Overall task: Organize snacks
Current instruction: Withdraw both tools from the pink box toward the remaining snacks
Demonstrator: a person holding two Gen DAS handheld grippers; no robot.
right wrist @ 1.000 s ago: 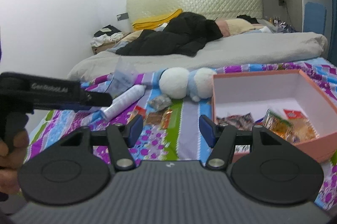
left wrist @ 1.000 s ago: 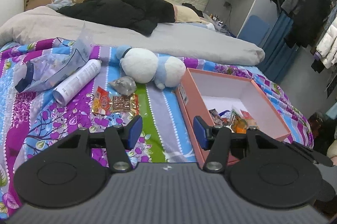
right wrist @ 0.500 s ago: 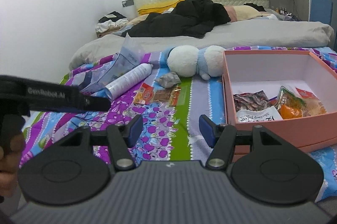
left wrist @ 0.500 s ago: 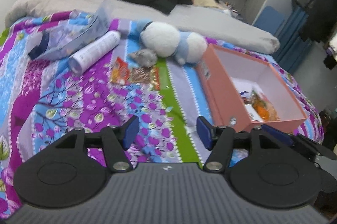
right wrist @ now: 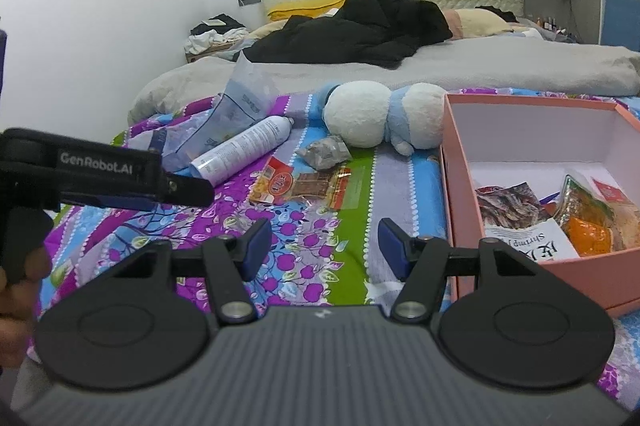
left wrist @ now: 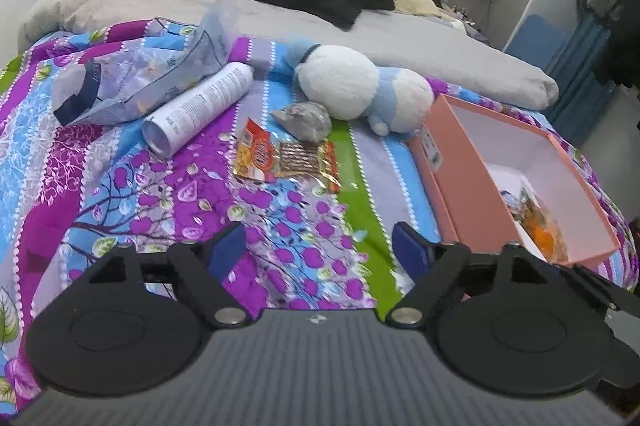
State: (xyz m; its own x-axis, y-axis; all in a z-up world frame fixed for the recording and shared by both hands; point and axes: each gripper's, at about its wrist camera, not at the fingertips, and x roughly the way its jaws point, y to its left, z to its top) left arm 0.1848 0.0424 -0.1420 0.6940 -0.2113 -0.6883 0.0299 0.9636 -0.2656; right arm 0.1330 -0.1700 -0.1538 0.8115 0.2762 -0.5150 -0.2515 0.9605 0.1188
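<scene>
Now my left gripper (left wrist: pixel 318 246) has its jaws opening, nothing between them; right gripper (right wrist: pixel 320 244) jaws apart, empty. Left of the pink box (left wrist: pixel 452 181), flat snack packets (left wrist: pixel 286 159) lie on the bed: light, crinkly, probably slippery, so I'd pinch an edge.

"GenRobot.AI" marks the left hand-held gripper (right wrist: pixel 192 191); the white packet (right wrist: pixel 532 242) reads "Shrimp".

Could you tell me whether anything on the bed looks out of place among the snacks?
Yes: a white spray can lies on its side, and a stuffed toy and a crumpled clear bag sit on the bedspread by the loose snack packets. None are snacks. The pink box holds only snacks.
</scene>
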